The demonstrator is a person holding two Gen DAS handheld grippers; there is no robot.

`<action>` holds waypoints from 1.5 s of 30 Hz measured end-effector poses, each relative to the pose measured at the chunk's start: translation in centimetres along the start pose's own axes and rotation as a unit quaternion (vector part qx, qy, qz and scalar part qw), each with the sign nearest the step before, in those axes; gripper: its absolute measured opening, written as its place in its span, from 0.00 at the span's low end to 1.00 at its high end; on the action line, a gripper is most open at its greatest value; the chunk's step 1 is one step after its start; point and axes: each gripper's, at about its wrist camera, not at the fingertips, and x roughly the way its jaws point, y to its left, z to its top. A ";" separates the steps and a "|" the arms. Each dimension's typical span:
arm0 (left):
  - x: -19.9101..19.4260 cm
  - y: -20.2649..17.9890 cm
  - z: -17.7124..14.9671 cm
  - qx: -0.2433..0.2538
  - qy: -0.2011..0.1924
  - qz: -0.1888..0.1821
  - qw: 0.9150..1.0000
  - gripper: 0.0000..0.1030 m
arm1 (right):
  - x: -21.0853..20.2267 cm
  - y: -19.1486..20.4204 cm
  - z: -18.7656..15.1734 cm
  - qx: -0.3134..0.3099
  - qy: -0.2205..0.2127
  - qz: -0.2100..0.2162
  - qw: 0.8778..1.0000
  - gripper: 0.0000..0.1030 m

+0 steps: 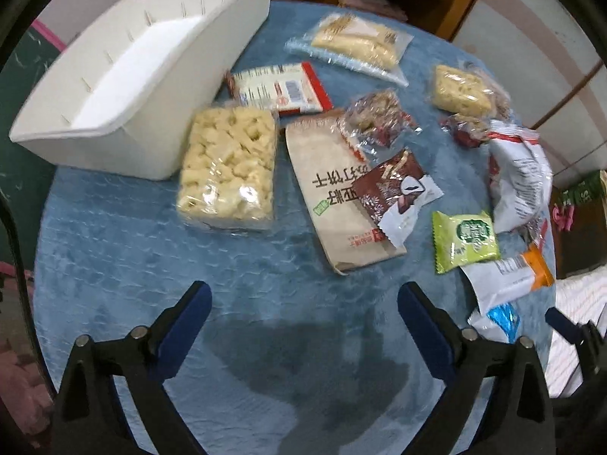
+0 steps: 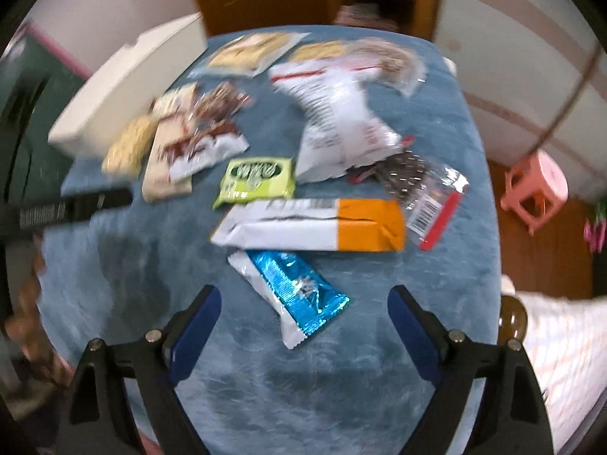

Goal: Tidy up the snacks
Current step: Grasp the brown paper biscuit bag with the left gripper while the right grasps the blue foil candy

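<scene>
Foil and plastic snack packets are lying scattered over the blue cloth (image 1: 114, 265), none of them in the white bin (image 1: 125, 72) yet. Nearest the right gripper (image 2: 303, 318) is the blue packet (image 2: 296, 288), lying aslant just ahead of the spread jaws and touching neither pad. Just past it sit the orange packet (image 2: 315, 227) and the green packet (image 2: 258, 180), then the crumpled white bag (image 2: 337, 121) and a clear packet (image 2: 425, 185) beside it. The left gripper (image 1: 303, 314) is hanging over bare cloth, jaws also spread and holding nothing; ahead of it lie the kraft bag (image 1: 330, 197) with a brown packet (image 1: 398, 193) overlapping it, and the puffed-rice block (image 1: 227, 167) touching the bin's front wall.

Risks, as I judge them: the blue packet is lying flat and slick, so pads closing from above may be skidding over it or pinching cloth along with it. The orange packet is sitting so near that a sloppy reach could be catching both. Overlapping packets near the kraft bag may be dragging one another. The right view is blurring, so aim could be drifting.

The bin is standing at the cloth's far left edge, open side up, and its visible interior is showing only white floor and slotted walls, nothing inside.
</scene>
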 end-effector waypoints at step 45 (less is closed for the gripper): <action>2.3 -3.6 2.1 0.033 0.086 -0.039 0.995 0.54 | 2.5 1.0 0.0 -0.038 0.014 0.047 0.998 0.31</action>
